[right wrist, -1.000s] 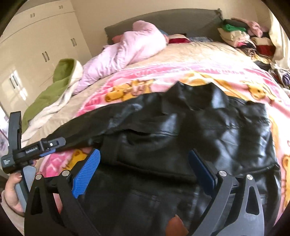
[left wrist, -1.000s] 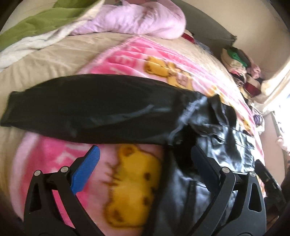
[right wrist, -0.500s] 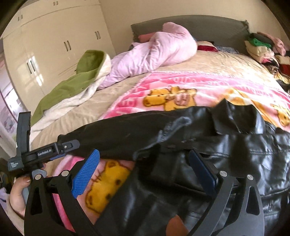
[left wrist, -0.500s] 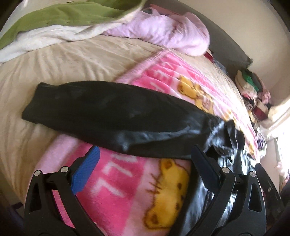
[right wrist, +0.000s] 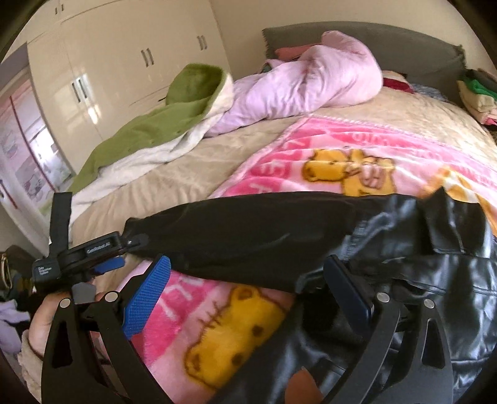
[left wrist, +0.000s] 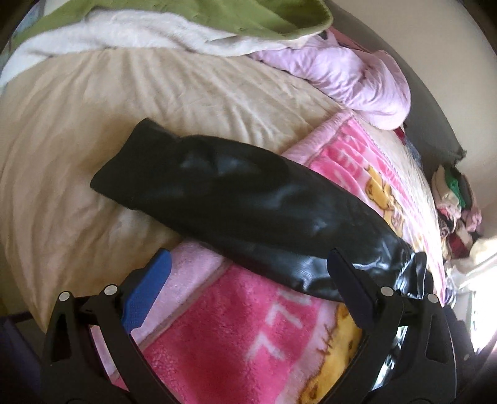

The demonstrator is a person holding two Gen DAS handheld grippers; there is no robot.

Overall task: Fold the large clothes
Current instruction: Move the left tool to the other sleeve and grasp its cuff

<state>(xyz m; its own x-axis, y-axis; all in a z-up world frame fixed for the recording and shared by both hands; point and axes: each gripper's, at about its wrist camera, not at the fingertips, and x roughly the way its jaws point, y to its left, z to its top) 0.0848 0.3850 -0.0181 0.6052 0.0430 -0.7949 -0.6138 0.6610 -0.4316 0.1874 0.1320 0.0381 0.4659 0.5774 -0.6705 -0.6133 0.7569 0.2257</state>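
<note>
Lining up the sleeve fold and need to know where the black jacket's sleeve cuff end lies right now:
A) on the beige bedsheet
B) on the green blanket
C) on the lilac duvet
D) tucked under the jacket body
A: in the left wrist view the sleeve runs off the pink blanket and its cuff end rests on the beige bedsheet.

Open beige bed beyond jacket sleeve cuff; green blanket & lilac duvet heaped farther past sleeve, blocking headboard side.
</note>
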